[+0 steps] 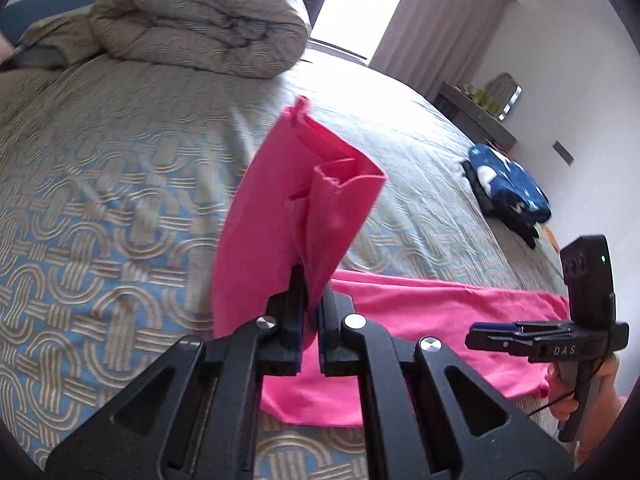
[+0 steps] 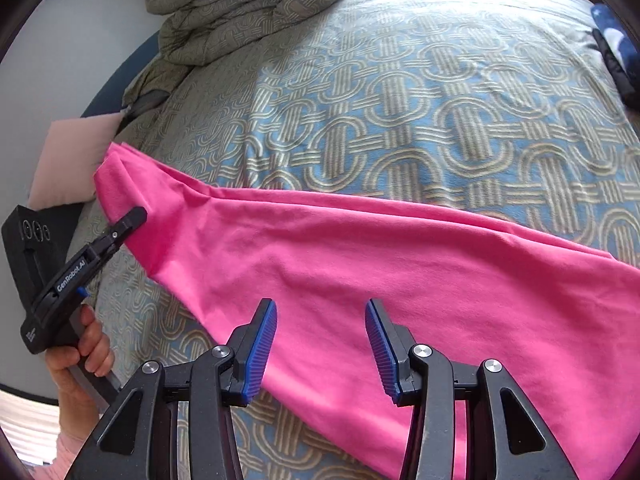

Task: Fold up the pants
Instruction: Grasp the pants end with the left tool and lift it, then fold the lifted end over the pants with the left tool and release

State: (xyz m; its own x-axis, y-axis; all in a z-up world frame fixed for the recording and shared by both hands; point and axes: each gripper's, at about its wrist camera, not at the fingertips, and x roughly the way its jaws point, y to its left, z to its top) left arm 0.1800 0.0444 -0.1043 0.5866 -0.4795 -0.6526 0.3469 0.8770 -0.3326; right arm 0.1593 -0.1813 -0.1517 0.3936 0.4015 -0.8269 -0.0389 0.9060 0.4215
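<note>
The pink pants (image 2: 360, 264) lie stretched across the patterned bedspread (image 2: 420, 100). My left gripper (image 1: 310, 280) is shut on one end of the pants (image 1: 296, 200) and holds that end lifted above the bed, the cloth standing up between the fingers. It also shows in the right wrist view (image 2: 134, 216), gripping the pants' left end. My right gripper (image 2: 320, 344) is open and empty, its blue pads hovering over the middle of the pants. It shows in the left wrist view (image 1: 492, 330) at the right, above the cloth.
A rolled beige quilt (image 1: 200, 20) sits at the head of the bed. A folded blue garment with white spots (image 1: 508, 184) lies near the bed's far right edge. A pink pillow (image 2: 76, 160) lies at the left. A dark shelf (image 1: 476, 116) stands by the wall.
</note>
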